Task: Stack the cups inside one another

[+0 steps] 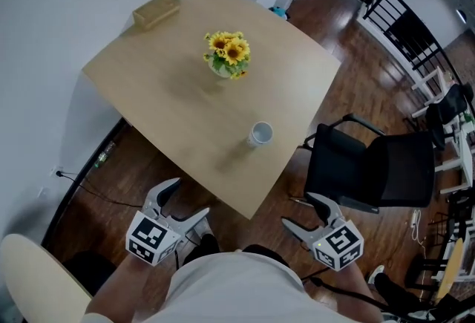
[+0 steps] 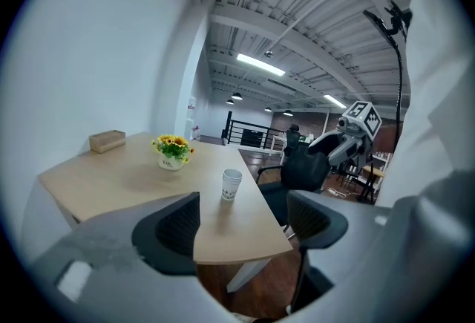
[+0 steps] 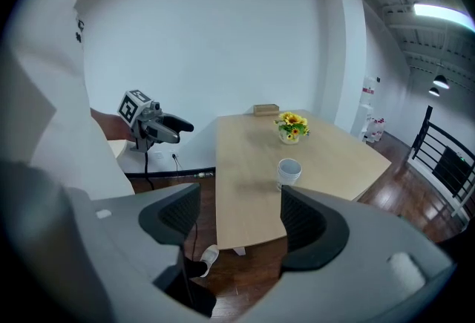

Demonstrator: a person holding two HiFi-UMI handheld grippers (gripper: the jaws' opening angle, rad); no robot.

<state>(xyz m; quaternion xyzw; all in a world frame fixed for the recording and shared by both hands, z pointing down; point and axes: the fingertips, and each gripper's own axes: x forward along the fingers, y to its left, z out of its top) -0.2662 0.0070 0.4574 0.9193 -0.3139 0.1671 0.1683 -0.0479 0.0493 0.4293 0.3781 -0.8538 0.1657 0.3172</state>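
A: What's where?
B: Off the table's [image 1: 185, 102] near edge, the left gripper [image 1: 188, 199] and right gripper [image 1: 300, 210] are both spread and empty. The cup [image 1: 260, 134] stands upright on the table, well apart from them.
A: Grip?
B: Probably paper (light, crushable): pinch the wall gently.

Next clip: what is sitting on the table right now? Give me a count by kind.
White cup: 1 (whether others are nested inside it cannot be told)
Pot of yellow flowers: 1
Tan box: 1
Total: 3
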